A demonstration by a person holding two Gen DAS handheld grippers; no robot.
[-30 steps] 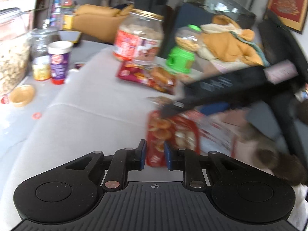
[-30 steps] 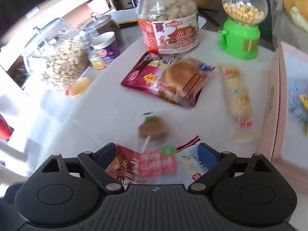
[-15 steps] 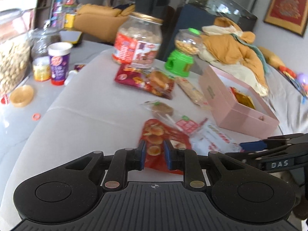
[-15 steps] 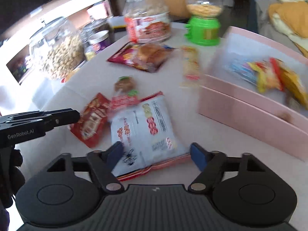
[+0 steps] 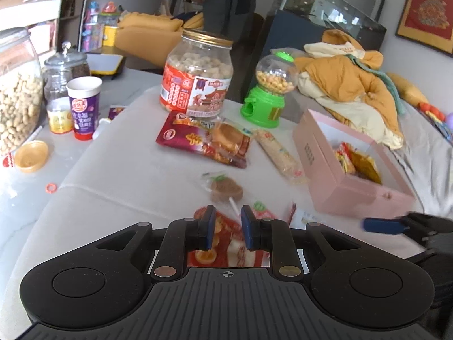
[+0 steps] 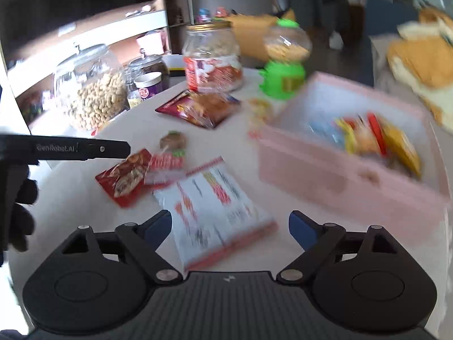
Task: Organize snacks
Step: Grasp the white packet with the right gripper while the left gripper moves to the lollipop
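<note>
Left tool (image 5: 226, 226) nearly closed above a red packet (image 6: 124, 177); right tool (image 6: 230, 228) opening, white packet (image 6: 215, 212) lying between its jaws.

Each matte black plastic left claw (image 5: 226, 228) and right claw (image 6: 230, 228) carries blue fingertip pads (image 5: 210, 226), a ribbed housing, two round embossed discs and metal pivot screws, one coppery and one brass-toned on the left, silvery on the right. Seen side-on, the left claw bears white "GenRobot.AI" lettering. A black-gloved hand (image 6: 15, 198) shows at the right-wrist view's left edge.
</note>
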